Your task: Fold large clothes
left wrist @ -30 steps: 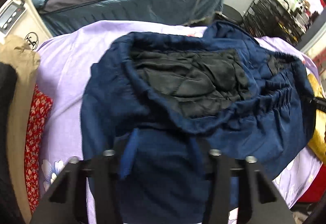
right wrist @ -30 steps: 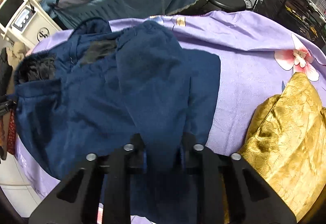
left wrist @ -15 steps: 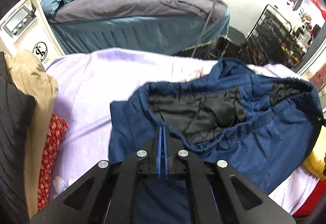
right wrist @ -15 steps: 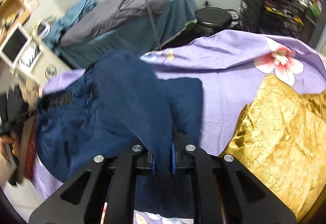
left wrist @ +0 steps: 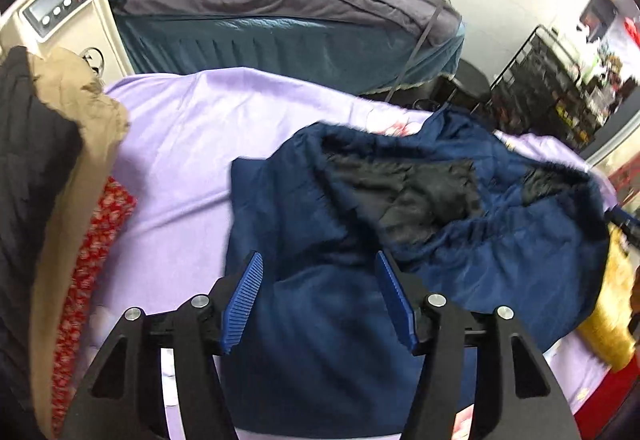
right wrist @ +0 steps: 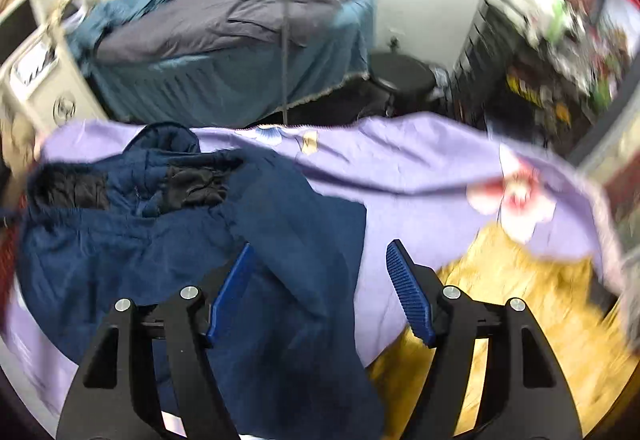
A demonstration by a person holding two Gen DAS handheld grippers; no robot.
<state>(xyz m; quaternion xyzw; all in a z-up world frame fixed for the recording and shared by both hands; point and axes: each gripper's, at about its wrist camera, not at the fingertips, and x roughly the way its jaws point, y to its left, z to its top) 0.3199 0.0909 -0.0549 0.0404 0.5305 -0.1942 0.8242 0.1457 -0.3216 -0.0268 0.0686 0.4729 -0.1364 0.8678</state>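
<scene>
Behind the work surface stands a bed (left wrist: 280,12) with a grey cover and a teal skirt, and a black wire rack (left wrist: 552,80) is at the right. Both grippers point steeply down over the lilac flowered sheet (left wrist: 180,144). The left gripper (left wrist: 318,298) and the right gripper (right wrist: 320,290) have just been opening; their blue fingers (left wrist: 244,294) stand apart and hold nothing. The navy padded jacket (left wrist: 420,240) lies crumpled on the sheet under them, beside a golden cloth (right wrist: 540,320).
</scene>
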